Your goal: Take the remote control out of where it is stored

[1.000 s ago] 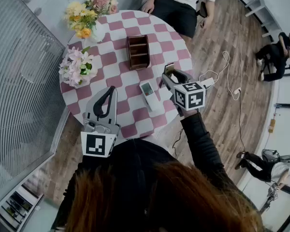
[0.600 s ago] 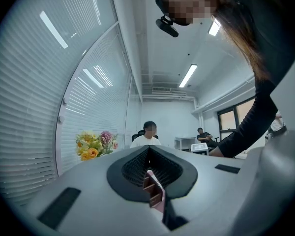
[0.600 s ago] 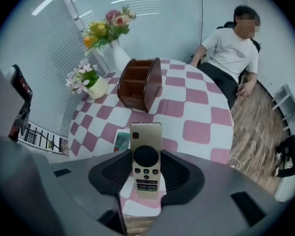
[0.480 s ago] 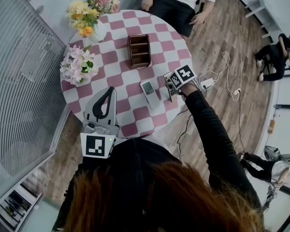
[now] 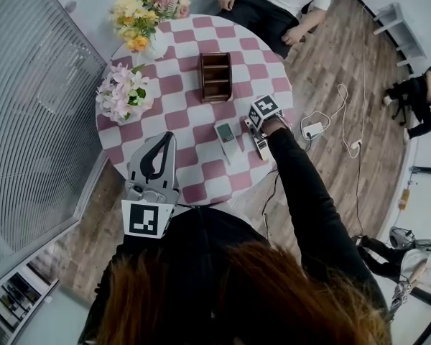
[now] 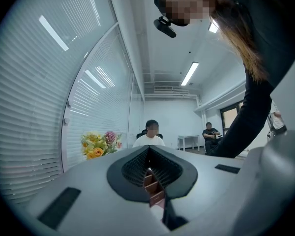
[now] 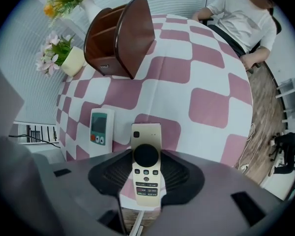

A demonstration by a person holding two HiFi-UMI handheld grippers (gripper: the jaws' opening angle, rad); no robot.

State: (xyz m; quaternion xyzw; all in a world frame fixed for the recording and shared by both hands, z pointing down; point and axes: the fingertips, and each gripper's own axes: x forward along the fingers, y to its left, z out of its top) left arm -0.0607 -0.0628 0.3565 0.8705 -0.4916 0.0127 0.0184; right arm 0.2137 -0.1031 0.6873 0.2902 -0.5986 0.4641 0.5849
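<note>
My right gripper (image 7: 146,193) is shut on a cream remote control (image 7: 146,167) with a round black pad, its jaws pressing both long sides. It hovers low over the pink-and-white checked round table (image 5: 201,175), near the right edge. In the head view the right gripper (image 5: 256,134) is just right of a white remote with a small screen (image 5: 227,136), which lies flat on the cloth. The brown wooden organizer (image 5: 215,77) stands mid-table, farther off. My left gripper (image 5: 158,149) is held up near my body over the near table edge, jaws together and empty.
Two vases of flowers (image 5: 123,95) (image 5: 149,6) stand at the table's left and far side. A seated person (image 5: 276,6) is at the far edge. Cables and a power strip (image 5: 316,129) lie on the wooden floor to the right. A blinds-covered glass wall runs along the left.
My right gripper, with the cream remote in it, has gone down and away from me, from a raised spot to low over the table beside the white remote. The left gripper stayed put.
</note>
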